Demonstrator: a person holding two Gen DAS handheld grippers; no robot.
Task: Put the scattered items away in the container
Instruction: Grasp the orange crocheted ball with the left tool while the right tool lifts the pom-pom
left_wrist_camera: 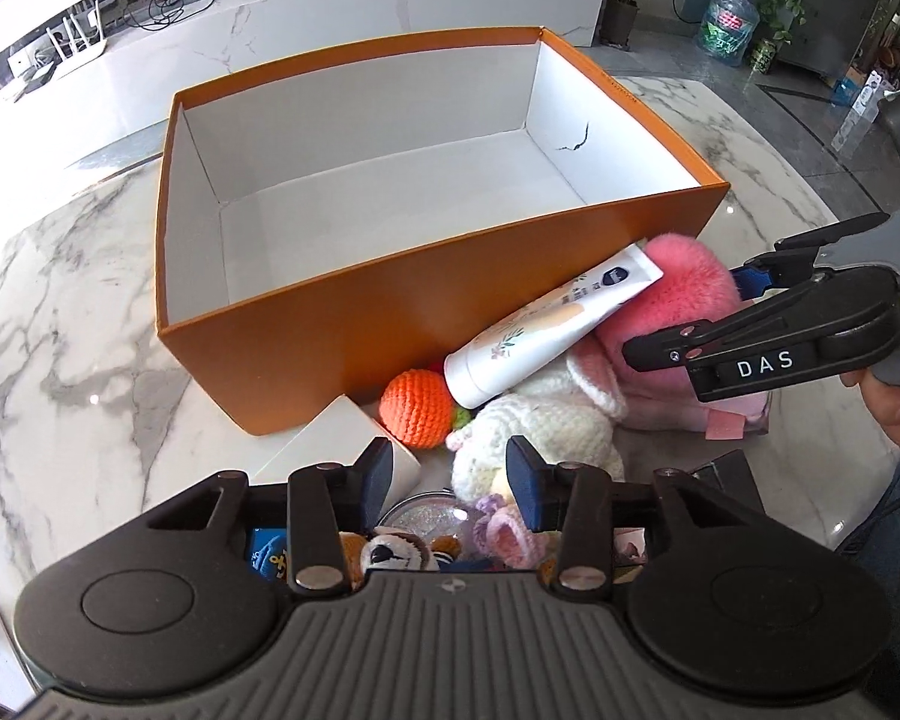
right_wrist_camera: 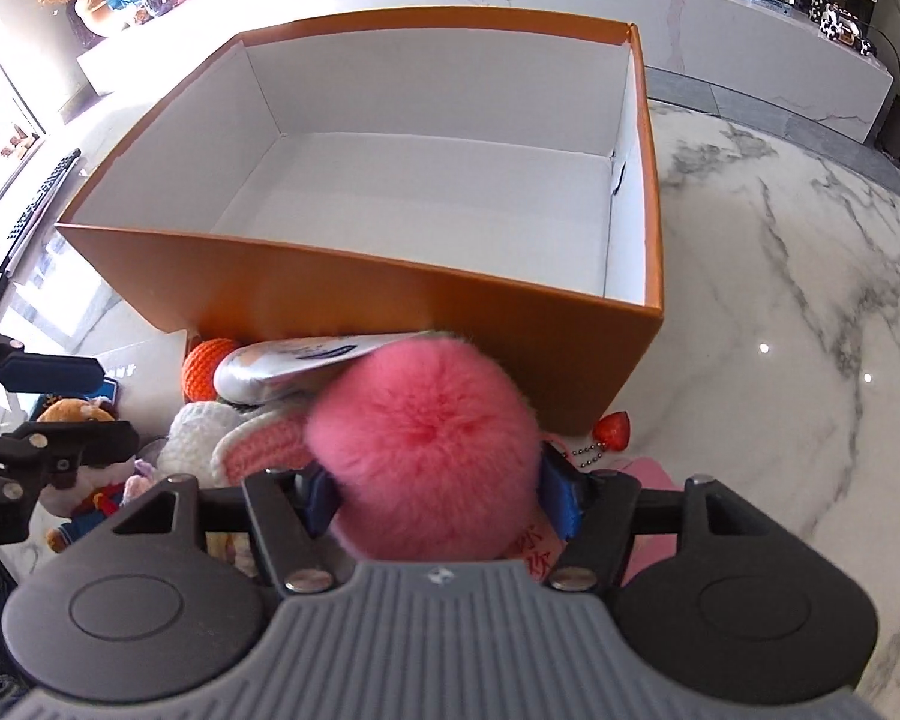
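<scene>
Empty orange box (right_wrist_camera: 354, 294) waits; toys piled against its near wall; left gripper (left_wrist_camera: 448, 474) apart, right gripper (right_wrist_camera: 444, 492) apart around pink pompom (right_wrist_camera: 426, 438), ready to grab

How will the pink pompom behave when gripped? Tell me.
The pink pompom looks fluffy, so it will probably squash between the jaws. It is likely light for its bulk. The tube leaning on it may slide off once it moves.

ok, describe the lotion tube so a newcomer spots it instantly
Find the big orange box on the marble table. Against its near outside wall lies a pile of soft toys, and the tube rests slanted on top, between a pink pompom and an orange crocheted ball. It is the only smooth, white, printed item among the toys.
</scene>
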